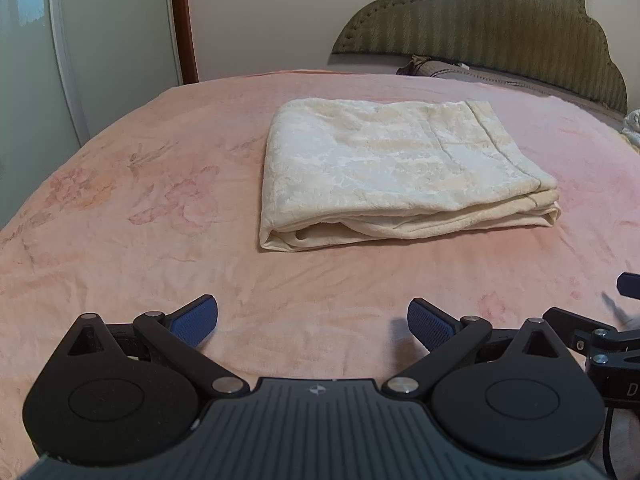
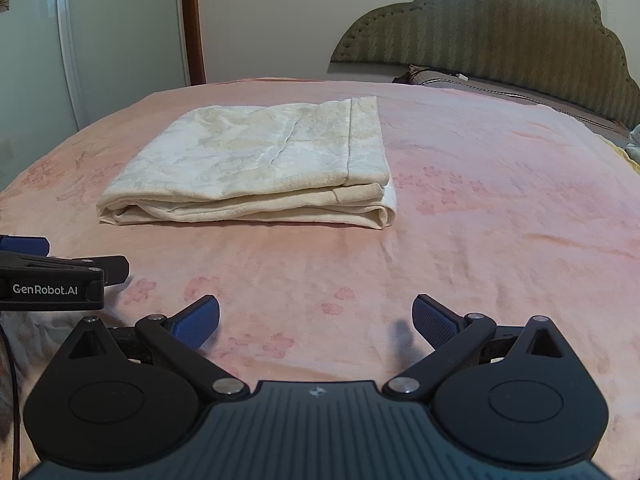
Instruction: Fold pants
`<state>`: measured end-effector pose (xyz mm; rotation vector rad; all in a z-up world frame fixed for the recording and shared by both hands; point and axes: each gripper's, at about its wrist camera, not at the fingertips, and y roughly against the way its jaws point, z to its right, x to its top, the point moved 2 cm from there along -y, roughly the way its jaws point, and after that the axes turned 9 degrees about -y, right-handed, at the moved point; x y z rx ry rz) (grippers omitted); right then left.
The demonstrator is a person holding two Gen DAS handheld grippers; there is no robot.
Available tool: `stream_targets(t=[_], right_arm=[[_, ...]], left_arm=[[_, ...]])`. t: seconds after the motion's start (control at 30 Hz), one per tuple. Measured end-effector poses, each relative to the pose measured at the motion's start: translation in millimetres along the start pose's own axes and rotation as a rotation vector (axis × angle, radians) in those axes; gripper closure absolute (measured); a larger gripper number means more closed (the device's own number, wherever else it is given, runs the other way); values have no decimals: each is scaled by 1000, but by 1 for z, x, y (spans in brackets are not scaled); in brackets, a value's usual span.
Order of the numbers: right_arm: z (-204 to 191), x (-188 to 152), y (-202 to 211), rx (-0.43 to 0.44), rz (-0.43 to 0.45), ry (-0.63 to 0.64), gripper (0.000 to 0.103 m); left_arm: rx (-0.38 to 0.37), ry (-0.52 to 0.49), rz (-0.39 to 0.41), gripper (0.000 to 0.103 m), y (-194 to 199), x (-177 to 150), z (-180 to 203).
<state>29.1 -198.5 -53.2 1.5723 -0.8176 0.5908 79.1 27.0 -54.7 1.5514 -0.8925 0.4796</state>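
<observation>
Cream pants (image 1: 392, 168) lie folded in a flat rectangular stack on the pink bedspread (image 1: 160, 240); they also show in the right wrist view (image 2: 260, 164), with several layers visible at the near edge. My left gripper (image 1: 313, 322) is open and empty, low over the bedspread, well short of the pants. My right gripper (image 2: 316, 320) is open and empty, also short of the pants and to their right. The left gripper's side shows at the left edge of the right wrist view (image 2: 52, 276).
An olive padded headboard (image 1: 500, 32) and a pillow (image 1: 440, 68) are at the far right. A wardrobe door (image 1: 80, 40) and a wooden door frame (image 1: 184, 20) stand beyond the bed's far left edge.
</observation>
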Motion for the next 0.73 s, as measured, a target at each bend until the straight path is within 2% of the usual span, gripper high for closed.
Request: stream_targets(t=[0.33, 0.5, 0.73], right_arm=[[-4, -1, -6, 0, -17, 8, 0], [-6, 0, -8, 2, -20, 15, 0], [-10, 0, -9, -2, -27, 33, 0]], left_arm=[[12, -14, -7, 0, -4, -2, -2], [-14, 13, -6, 0, -5, -1, -7], [-6, 33, 49, 0, 1, 1, -15]])
